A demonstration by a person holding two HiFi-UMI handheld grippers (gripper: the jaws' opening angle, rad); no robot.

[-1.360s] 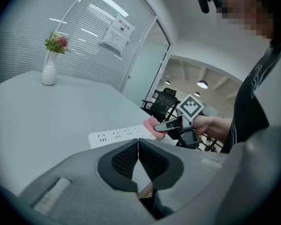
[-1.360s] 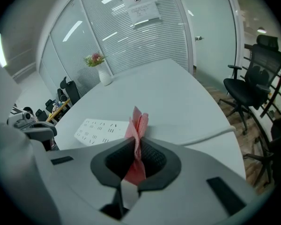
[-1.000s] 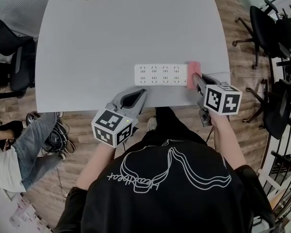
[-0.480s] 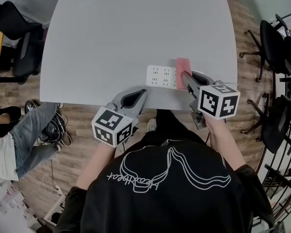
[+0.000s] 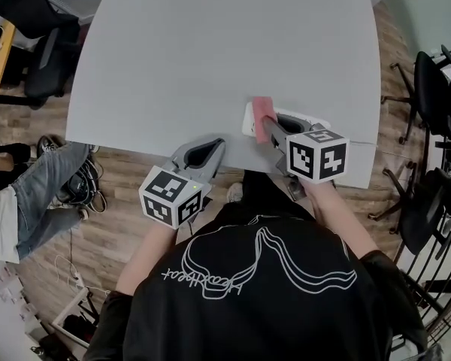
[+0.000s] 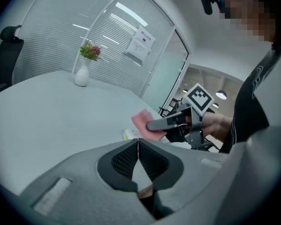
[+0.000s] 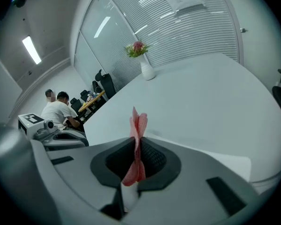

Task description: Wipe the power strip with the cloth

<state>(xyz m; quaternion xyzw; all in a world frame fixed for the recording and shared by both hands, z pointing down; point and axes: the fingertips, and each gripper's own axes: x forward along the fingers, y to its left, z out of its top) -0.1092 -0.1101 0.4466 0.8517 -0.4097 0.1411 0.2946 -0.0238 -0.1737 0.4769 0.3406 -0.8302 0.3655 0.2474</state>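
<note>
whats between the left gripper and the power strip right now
Only bare table lies between the left gripper and the power strip. The head view shows it; the cloth, in the right gripper, is on the strip itself.

The bench [image 5: 210,59] is smooth, matt pale grey. On it, the power strip [image 5: 249,120] looks like white plastic and the pink cloth [image 5: 264,111] like soft fabric. The left tongs [image 6: 138,142] and right tongs [image 7: 136,139] are matt grey plastic with ribbed black pads [image 6: 124,161]. Beside the bench the floor [image 5: 120,194] is wood plank.
</note>
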